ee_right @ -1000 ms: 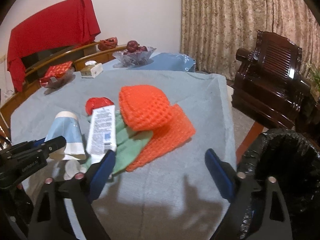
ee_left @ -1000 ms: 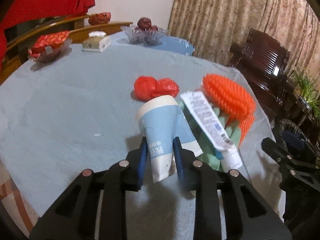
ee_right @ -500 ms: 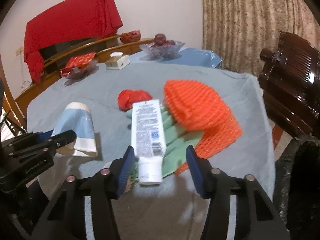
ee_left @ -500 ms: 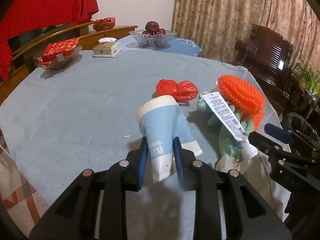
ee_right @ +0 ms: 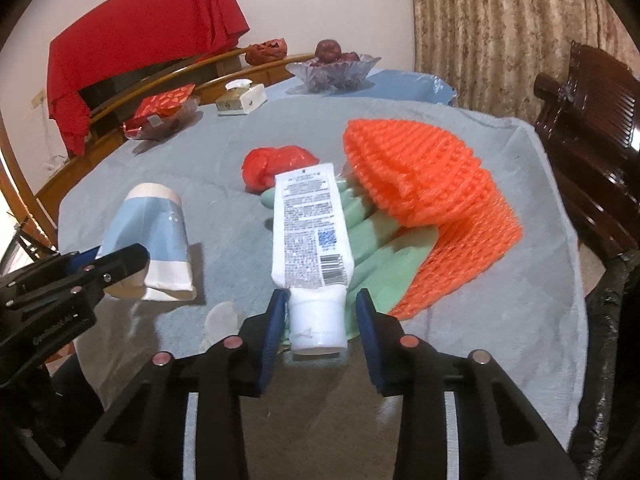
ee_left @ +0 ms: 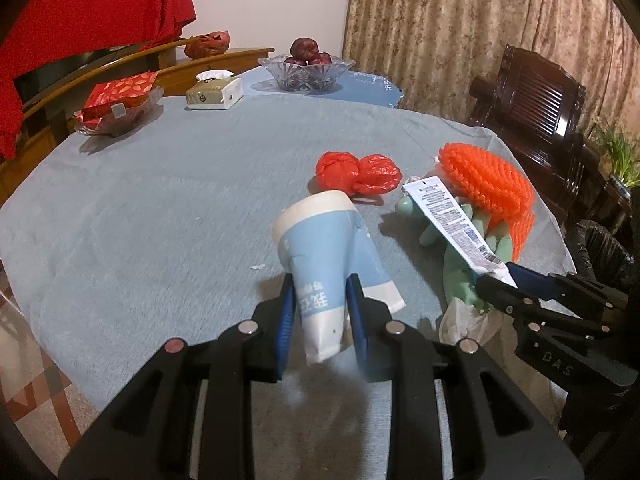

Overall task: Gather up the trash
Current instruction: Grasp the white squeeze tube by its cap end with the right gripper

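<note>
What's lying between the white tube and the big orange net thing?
A green rubber glove lies there, under the white tube, its fingers reaching beneath the orange net. The right wrist view shows it best.

My right gripper [ee_right: 322, 320] comes in from the bare cloth toward the pile and drops lower, so the white tube [ee_right: 310, 240] now sits between its blue pads. Its jaws have just been closing from wide apart and now flank the tube's cap [ee_right: 318, 320], the left pad against it, a sliver of gap on the right.
</note>
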Action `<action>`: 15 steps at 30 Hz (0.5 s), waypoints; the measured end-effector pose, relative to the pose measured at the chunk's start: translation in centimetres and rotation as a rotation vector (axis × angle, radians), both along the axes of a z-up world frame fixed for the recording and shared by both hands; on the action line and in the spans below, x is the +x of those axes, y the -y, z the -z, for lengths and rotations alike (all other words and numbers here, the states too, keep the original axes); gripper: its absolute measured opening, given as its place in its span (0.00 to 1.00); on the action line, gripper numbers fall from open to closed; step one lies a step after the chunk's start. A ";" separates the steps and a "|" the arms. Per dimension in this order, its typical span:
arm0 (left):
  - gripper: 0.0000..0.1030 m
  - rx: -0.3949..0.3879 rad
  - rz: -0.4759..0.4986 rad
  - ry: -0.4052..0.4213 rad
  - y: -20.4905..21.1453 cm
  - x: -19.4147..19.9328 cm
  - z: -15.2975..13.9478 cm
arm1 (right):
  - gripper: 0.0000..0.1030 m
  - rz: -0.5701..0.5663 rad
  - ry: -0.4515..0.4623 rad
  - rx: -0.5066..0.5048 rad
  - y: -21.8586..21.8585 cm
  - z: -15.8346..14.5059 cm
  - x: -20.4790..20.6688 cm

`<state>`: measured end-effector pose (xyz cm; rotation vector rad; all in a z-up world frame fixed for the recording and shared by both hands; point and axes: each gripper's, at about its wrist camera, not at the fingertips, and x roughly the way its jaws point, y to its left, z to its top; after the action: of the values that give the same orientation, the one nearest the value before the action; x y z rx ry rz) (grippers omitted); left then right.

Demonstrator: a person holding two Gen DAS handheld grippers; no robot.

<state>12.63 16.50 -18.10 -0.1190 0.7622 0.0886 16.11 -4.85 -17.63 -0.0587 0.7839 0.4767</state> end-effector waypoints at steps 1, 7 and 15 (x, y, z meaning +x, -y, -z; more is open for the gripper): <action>0.24 -0.001 0.000 0.000 0.0 0.0 0.0 | 0.34 -0.003 -0.007 0.008 0.1 0.0 0.1; 0.24 0.004 0.004 0.001 0.2 -0.1 -0.1 | 0.28 -0.030 -0.037 0.028 0.1 0.1 0.4; 0.24 0.013 0.014 0.014 0.7 -0.1 -0.9 | 0.28 -0.035 -0.014 0.053 1.2 -1.6 -0.5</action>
<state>12.55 15.75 -17.21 -0.1013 0.7483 0.0790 15.64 -6.10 -16.05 -0.0201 0.7845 0.5315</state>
